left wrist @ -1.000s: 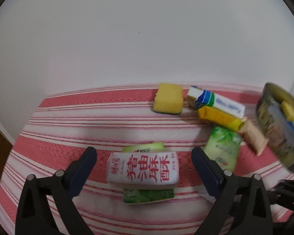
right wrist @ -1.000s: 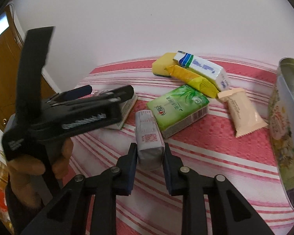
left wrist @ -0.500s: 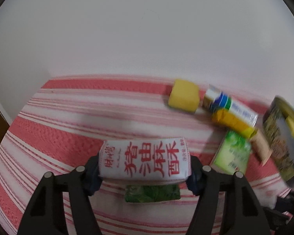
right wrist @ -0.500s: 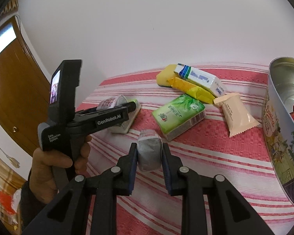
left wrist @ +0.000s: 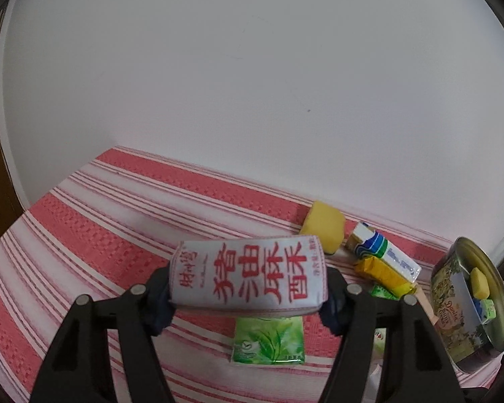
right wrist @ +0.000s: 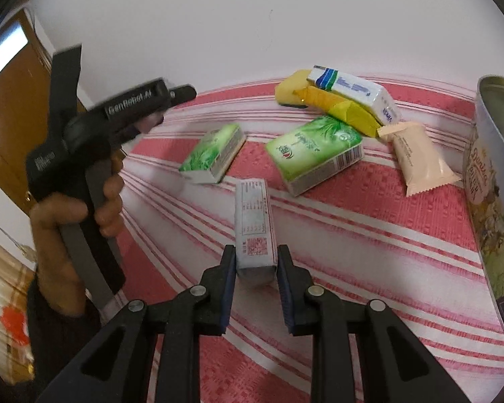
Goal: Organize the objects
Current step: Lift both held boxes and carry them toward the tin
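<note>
My left gripper (left wrist: 248, 297) is shut on a white snack packet with red Chinese characters (left wrist: 248, 277) and holds it above the striped cloth; the gripper also shows in the right wrist view (right wrist: 144, 114). My right gripper (right wrist: 256, 262) is shut on the near end of a grey-white packet (right wrist: 253, 221) that sticks forward. A small green tissue pack (left wrist: 268, 341) lies under the left gripper, also seen in the right wrist view (right wrist: 213, 152). The round cookie tin (left wrist: 467, 305) with items inside stands at the right.
On the red-and-white striped cloth (right wrist: 369, 235) lie a larger green tissue pack (right wrist: 314, 151), a beige wrapped snack (right wrist: 416, 159), a yellow packet (right wrist: 339, 109), a white-and-blue packet (right wrist: 352, 90) and a yellow sponge (right wrist: 289, 90). A white wall is behind. The tin's wall (right wrist: 494, 208) fills the right edge.
My left gripper closed on the red-lettered packet and lifted it off the small green tissue pack. My right gripper kept hold of the grey-white packet, which now points forward.
</note>
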Demonstrator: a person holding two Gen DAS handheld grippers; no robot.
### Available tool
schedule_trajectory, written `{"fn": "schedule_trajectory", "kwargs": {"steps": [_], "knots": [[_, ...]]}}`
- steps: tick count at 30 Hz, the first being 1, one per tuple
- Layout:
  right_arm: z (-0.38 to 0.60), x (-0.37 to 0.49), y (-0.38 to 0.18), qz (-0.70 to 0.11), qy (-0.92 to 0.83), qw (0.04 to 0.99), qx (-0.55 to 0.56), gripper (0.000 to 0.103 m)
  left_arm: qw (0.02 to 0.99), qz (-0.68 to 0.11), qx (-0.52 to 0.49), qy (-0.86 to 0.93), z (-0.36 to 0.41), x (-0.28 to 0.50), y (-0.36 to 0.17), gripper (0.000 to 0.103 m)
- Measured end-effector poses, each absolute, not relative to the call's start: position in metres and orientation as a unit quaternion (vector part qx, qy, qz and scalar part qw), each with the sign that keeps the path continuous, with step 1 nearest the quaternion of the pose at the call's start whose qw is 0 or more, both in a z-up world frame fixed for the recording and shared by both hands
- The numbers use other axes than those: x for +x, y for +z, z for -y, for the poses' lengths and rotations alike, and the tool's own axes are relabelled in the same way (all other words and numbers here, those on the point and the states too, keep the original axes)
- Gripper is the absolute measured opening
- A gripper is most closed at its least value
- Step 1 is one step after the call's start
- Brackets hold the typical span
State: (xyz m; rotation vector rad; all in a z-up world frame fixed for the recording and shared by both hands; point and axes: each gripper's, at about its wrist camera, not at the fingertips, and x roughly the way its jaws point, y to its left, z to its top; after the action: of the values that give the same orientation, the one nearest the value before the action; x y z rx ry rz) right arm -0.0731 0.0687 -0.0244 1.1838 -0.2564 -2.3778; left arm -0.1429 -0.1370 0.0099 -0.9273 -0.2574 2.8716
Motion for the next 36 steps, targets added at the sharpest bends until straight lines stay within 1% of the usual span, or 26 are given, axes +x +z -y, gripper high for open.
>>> {"fn": "schedule_trajectory", "kwargs": {"steps": [3, 5, 7, 10, 14, 20, 22, 23, 24, 27, 29, 32, 36], "knots": [[-0.062, -0.075, -0.027, 0.072, -0.870, 0.235, 0.428, 0.030, 0.057, 0.088, -0.303, 0.947, 0.139, -0.145, 0.010, 0.067], [-0.057, -0.079, -0.028, 0.058, -0.873, 0.230, 0.426, 0.036, 0.054, 0.090, -0.301, 0.948, 0.140, -0.144, 0.010, 0.067], [-0.053, -0.080, -0.027, 0.045, -0.877, 0.222, 0.423, 0.043, 0.051, 0.090, -0.300, 0.948, 0.141, -0.144, 0.011, 0.067], [-0.047, -0.086, -0.025, 0.030, -0.883, 0.213, 0.418, 0.049, 0.049, 0.086, -0.301, 0.948, 0.140, -0.145, 0.010, 0.067], [-0.038, -0.099, -0.027, 0.018, -0.887, 0.195, 0.418, 0.050, 0.042, 0.077, -0.298, 0.951, 0.138, -0.143, 0.012, 0.067], [-0.034, -0.109, -0.029, 0.028, -0.886, 0.198, 0.419, 0.050, 0.036, 0.081, -0.300, 0.950, 0.138, -0.142, 0.012, 0.067], [-0.039, -0.112, -0.030, 0.054, -0.882, 0.210, 0.419, 0.050, 0.034, 0.081, -0.301, 0.949, 0.138, -0.142, 0.011, 0.067], [-0.044, -0.112, -0.030, 0.066, -0.881, 0.210, 0.418, 0.047, 0.033, 0.083, -0.301, 0.949, 0.139, -0.142, 0.011, 0.067], [-0.045, -0.113, -0.030, 0.074, -0.882, 0.206, 0.418, 0.040, 0.033, 0.084, -0.302, 0.949, 0.139, -0.142, 0.011, 0.067], [-0.058, -0.113, -0.031, 0.104, -0.875, 0.210, 0.424, 0.035, 0.033, 0.088, -0.302, 0.949, 0.140, -0.142, 0.010, 0.067], [-0.064, -0.113, -0.032, 0.126, -0.868, 0.215, 0.429, 0.026, 0.035, 0.088, -0.302, 0.949, 0.141, -0.142, 0.010, 0.067], [-0.071, -0.109, -0.032, 0.147, -0.864, 0.220, 0.428, 0.026, 0.036, 0.090, -0.298, 0.949, 0.142, -0.142, 0.010, 0.067], [-0.083, -0.097, -0.014, 0.186, -0.870, 0.246, 0.384, 0.026, 0.054, 0.097, -0.278, 0.954, 0.141, -0.136, 0.015, 0.067]]}}
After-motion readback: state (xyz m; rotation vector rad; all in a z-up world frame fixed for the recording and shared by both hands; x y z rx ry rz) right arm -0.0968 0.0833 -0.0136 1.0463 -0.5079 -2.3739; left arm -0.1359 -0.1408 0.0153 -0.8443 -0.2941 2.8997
